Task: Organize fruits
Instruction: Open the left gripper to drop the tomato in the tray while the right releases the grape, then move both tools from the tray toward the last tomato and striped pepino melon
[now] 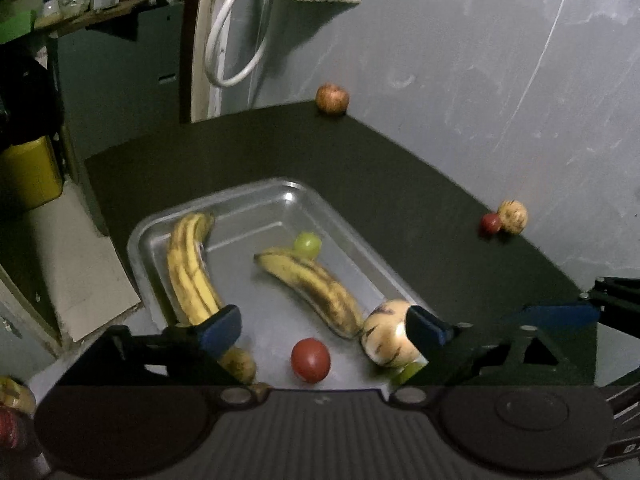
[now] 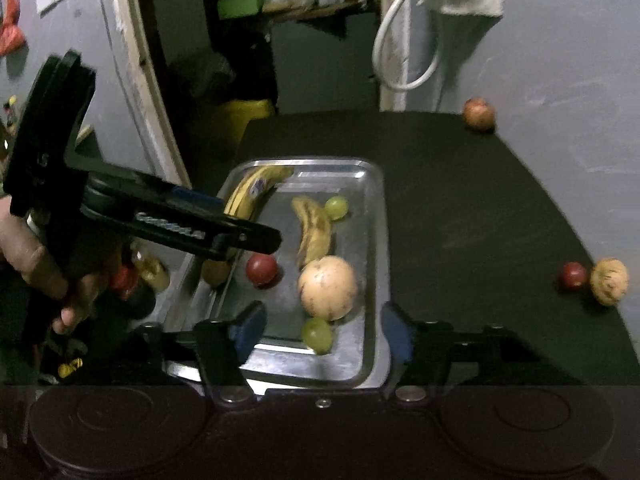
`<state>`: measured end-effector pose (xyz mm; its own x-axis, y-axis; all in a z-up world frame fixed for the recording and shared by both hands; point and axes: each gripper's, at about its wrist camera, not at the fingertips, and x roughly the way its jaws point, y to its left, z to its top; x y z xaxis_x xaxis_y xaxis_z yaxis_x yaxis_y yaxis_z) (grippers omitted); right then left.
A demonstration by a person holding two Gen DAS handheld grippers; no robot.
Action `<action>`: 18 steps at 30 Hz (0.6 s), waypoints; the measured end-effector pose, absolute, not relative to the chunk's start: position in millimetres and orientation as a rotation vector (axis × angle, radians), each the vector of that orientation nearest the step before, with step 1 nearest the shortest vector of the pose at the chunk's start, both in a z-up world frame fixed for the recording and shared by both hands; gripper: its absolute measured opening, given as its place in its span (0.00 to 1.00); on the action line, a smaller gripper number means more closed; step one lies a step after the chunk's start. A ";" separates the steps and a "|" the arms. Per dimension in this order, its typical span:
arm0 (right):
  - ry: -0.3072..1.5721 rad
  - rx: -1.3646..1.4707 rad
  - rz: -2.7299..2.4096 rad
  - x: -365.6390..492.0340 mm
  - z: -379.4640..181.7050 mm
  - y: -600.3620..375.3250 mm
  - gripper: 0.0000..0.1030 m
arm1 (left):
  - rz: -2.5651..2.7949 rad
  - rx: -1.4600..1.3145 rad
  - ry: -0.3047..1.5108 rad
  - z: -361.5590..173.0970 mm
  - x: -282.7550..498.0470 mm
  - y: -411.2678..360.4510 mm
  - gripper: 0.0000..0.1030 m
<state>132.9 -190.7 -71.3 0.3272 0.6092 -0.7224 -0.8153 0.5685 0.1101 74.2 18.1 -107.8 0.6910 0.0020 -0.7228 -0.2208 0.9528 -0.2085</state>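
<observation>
A dark tabletop (image 1: 400, 168) stands against a scuffed grey wall (image 1: 480, 60). The steel tray (image 2: 376, 240) near its left holds bananas (image 1: 192, 268). Both grippers' fingers (image 1: 224, 322) (image 2: 250, 326) hang spread, empty.

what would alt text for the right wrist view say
A metal tray on a dark table holds two bananas, a pale melon, a red fruit and two green grapes. Both grippers hover over it, jaws open and empty; three more fruits lie on the table.

Dim room, scuffed grey wall (image 1: 460, 60), dark tabletop (image 1: 360, 160), white cable loop (image 1: 232, 40), cluttered wooden shelf (image 2: 312, 4)
</observation>
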 end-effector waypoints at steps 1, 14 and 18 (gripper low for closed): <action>0.792 -0.280 0.942 132.3 -66.7 -196.2 0.74 | 0.126 -0.294 0.792 -103.6 73.0 17.2 0.97; 0.695 -0.100 0.865 118.2 -24.7 -254.8 0.97 | 0.137 -0.265 0.709 -58.5 48.9 -8.7 0.99; 0.665 -0.075 0.866 111.2 -17.1 -265.8 0.99 | 0.130 -0.240 0.694 -47.3 39.7 -20.1 0.99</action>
